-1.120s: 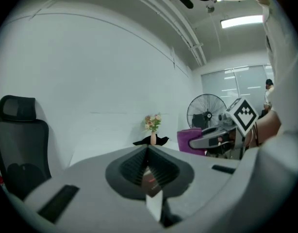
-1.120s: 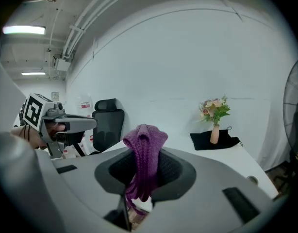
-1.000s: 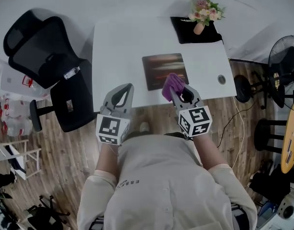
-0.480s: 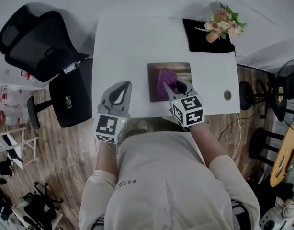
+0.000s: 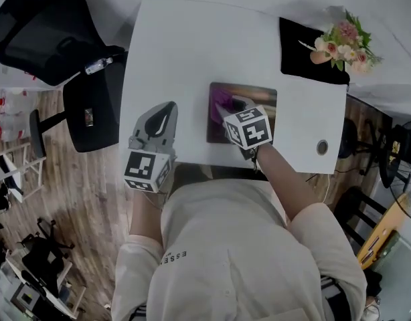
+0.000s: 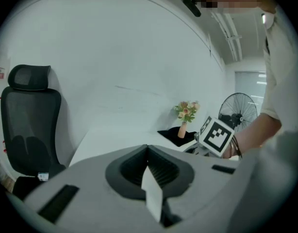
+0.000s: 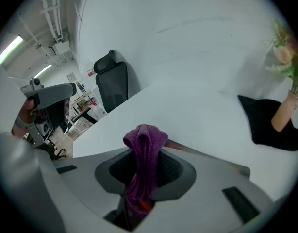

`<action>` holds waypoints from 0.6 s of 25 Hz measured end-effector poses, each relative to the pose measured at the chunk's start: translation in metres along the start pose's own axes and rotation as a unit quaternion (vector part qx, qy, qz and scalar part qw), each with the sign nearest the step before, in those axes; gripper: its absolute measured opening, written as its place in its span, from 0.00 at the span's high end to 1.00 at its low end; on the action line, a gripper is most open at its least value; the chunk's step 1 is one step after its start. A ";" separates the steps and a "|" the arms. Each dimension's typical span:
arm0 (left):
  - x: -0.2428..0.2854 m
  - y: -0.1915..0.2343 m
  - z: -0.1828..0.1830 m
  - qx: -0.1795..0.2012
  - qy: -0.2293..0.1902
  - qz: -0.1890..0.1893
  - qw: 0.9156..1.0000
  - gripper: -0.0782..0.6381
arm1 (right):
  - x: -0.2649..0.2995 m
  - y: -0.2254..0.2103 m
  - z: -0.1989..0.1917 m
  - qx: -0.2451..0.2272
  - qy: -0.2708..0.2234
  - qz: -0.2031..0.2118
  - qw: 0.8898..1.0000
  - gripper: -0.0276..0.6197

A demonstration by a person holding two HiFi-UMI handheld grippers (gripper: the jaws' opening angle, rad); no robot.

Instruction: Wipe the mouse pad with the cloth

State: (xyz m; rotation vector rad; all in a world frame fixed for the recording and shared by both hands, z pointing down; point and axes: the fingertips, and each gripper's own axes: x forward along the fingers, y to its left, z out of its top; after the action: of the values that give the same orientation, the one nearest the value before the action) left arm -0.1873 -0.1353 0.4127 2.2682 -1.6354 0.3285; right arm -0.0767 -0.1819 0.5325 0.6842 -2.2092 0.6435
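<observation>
Close in, the grey left gripper (image 5: 166, 107) hovered above the front left part of the white surface (image 5: 185, 45), its jaws pressed together with nothing between them. Just to its right, the grey right gripper (image 5: 225, 110) had its jaws pinching a bunched purple cloth (image 5: 221, 99), which sat over the left part of the dark rectangular mouse pad (image 5: 260, 96). That gripper and its marker cube hid the pad's near middle, and whether the cloth actually met the pad could not be told. Farther back, near the right corner, a small tan vase (image 5: 318, 56) holding pink flowers (image 5: 346, 40) stood on a black mat (image 5: 299, 62).
</observation>
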 end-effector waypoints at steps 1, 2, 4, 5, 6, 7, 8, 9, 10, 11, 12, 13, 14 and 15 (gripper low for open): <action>0.002 0.003 -0.001 -0.002 0.003 0.007 1.000 0.89 | 0.008 -0.001 -0.002 0.003 0.008 0.007 1.000 0.81; 0.004 0.005 -0.001 -0.005 0.004 0.012 1.000 0.89 | 0.014 -0.003 -0.003 0.007 0.015 0.014 1.000 0.81; 0.007 0.008 -0.003 -0.011 0.005 0.020 1.000 0.89 | 0.025 -0.007 -0.004 0.007 0.026 0.022 0.999 0.81; 0.008 0.010 -0.005 -0.016 0.006 0.023 1.000 0.89 | 0.030 -0.009 -0.004 0.004 0.030 0.025 0.999 0.81; 0.010 0.010 -0.006 -0.022 0.006 0.025 0.999 0.89 | 0.034 -0.011 -0.004 0.001 0.033 0.026 0.999 0.81; 0.011 0.010 -0.008 -0.028 0.006 0.026 0.999 0.89 | 0.038 -0.013 -0.003 -0.001 0.036 0.028 0.999 0.81; 0.012 0.010 -0.009 -0.036 0.005 0.027 0.999 0.89 | 0.040 -0.015 -0.003 -0.003 0.038 0.030 0.999 0.81; 0.013 0.010 -0.010 -0.043 0.003 0.027 0.999 0.89 | 0.042 -0.016 -0.003 -0.003 0.038 0.033 0.999 0.81; 0.013 0.009 -0.011 -0.049 0.002 0.028 0.998 0.89 | 0.043 -0.017 -0.002 -0.001 0.038 0.036 0.999 0.81; 0.014 0.008 -0.012 -0.054 0.001 0.028 0.998 0.89 | 0.044 -0.017 -0.002 0.000 0.038 0.040 0.998 0.81; 0.015 0.006 -0.013 -0.056 0.001 0.027 0.998 0.89 | 0.044 -0.017 -0.002 0.002 0.038 0.043 0.998 0.81; 0.017 0.004 -0.013 -0.056 0.001 0.026 0.998 0.89 | 0.043 -0.017 -0.003 0.004 0.038 0.045 0.998 0.80; 0.018 0.002 -0.012 -0.055 0.001 0.024 0.998 0.89 | 0.042 -0.018 -0.004 0.005 0.038 0.045 0.998 0.80; 0.020 0.000 -0.011 -0.054 0.001 0.022 0.998 0.89 | 0.041 -0.020 -0.004 0.007 0.038 0.045 0.998 0.80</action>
State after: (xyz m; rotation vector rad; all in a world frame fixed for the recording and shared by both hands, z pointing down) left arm -0.1811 -0.1489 0.4303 2.1540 -1.6637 0.2459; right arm -0.0863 -0.2050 0.5707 0.5616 -2.1767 0.7183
